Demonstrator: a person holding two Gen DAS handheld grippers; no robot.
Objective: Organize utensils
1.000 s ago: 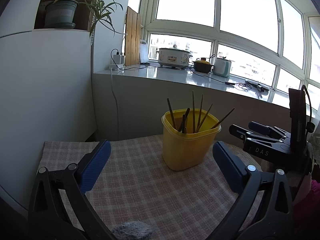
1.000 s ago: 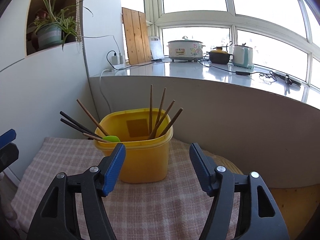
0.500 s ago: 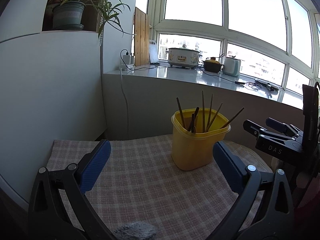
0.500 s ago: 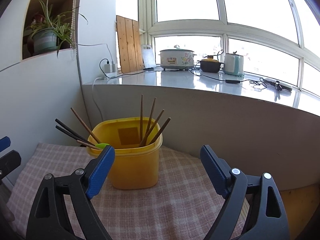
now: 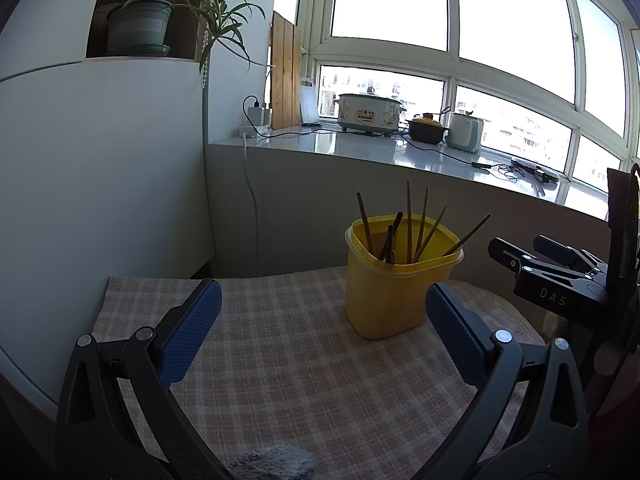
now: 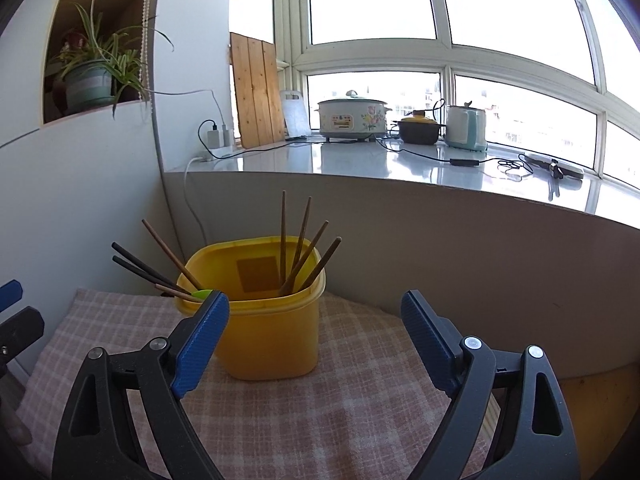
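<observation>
**A:** Where are the utensils right now?

**B:** All in the yellow plastic container (image 6: 267, 320), which stands upright on the checked cloth (image 6: 340, 412) below the window counter (image 6: 400, 164). A cluster of brown chopsticks (image 6: 304, 252) leans against its right side, a few darker chopsticks (image 6: 148, 272) fan out over the left rim, and something with a green tip (image 6: 202, 294) pokes up at that rim. I can't tell what the green thing is.

**A:** And the grippers?

**B:** The right gripper (image 6: 315, 320) has its blue pads spread wide and pinches nothing; the container sits just beyond them. The left gripper (image 5: 322, 332) is also spread and empty, with the container ahead and toward its right pad.

**A:** How would the chopsticks handle?

**B:** Light, stiff and thin, I'd judge, and probably smooth enough to pivot or slip if pinched near a tip. Taking one on the exposed upper shaft, clear of its neighbours, looks safest. The outward-leaning dark ones are the easiest to isolate.

**A:** The container itself?

**B:** Likely light, so it could tip or slide on the cloth if a stick is dragged sideways. Steadying its wall with the other gripper seems wise.
</observation>
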